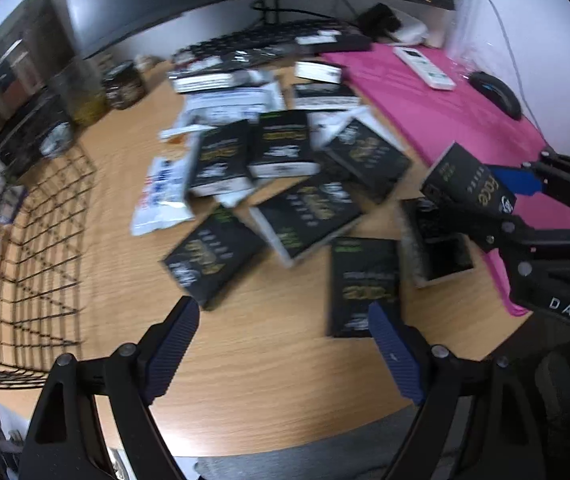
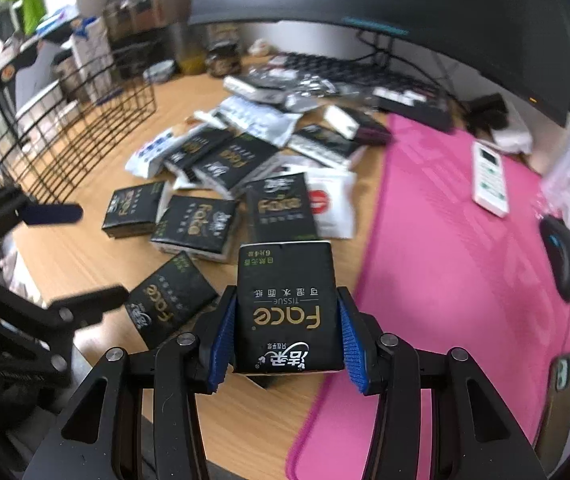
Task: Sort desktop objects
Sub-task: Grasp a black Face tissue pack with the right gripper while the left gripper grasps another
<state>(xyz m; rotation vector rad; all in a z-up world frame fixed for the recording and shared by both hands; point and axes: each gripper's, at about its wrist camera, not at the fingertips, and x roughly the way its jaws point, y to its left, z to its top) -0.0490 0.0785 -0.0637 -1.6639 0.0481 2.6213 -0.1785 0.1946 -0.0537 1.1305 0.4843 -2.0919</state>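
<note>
Blue-padded right gripper (image 2: 285, 332) clamped a black tissue pack (image 2: 285, 300), lifted above the wooden desk (image 2: 85, 256) beside the pink mat (image 2: 445, 240); left gripper (image 1: 285, 344) hung open over scattered packs (image 1: 309, 208), wire basket (image 1: 41, 240) at far left

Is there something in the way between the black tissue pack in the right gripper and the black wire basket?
The black tissue pack, held by the right gripper, faces the left gripper and scattered packs before the black wire basket.
</note>
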